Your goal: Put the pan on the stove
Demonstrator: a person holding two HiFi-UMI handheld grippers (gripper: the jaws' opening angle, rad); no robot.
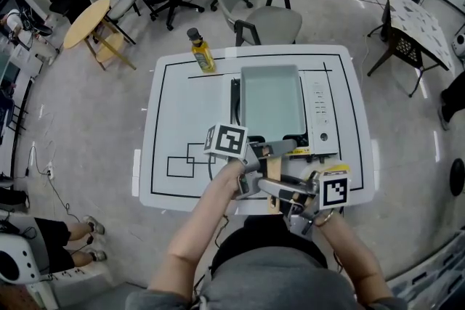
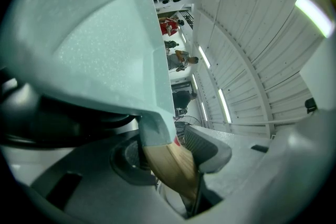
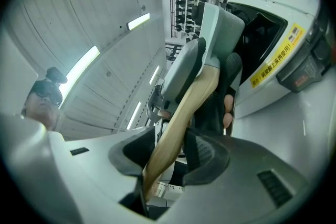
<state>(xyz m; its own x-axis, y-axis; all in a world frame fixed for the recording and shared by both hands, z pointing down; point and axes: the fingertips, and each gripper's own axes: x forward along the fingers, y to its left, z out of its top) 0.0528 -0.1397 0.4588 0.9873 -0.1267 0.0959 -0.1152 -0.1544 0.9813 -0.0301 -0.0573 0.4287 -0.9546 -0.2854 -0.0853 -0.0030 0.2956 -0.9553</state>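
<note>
A pale green rectangular pan [image 1: 270, 102] sits on the black and white portable stove [image 1: 317, 109] in the middle of the white table [image 1: 174, 105]. Its wooden handle [image 1: 274, 174] points toward me. My left gripper [image 1: 278, 149] is shut on the handle close to the pan body. My right gripper [image 1: 288, 192] is shut on the handle's near end. In the left gripper view the pan [image 2: 94, 44] fills the upper left and the handle [image 2: 173, 162] lies against the ribbed pad [image 2: 202, 145]. In the right gripper view the handle [image 3: 181, 118] runs between both pads toward the pan [image 3: 223, 29] and stove [image 3: 273, 18].
A yellow oil bottle [image 1: 201, 51] stands at the table's far left, beside the stove. Black outlined squares [image 1: 180, 163] are marked on the table's near left. A grey chair [image 1: 258, 11] sits beyond the far edge, and a round wooden table [image 1: 86, 22] stands off to the left.
</note>
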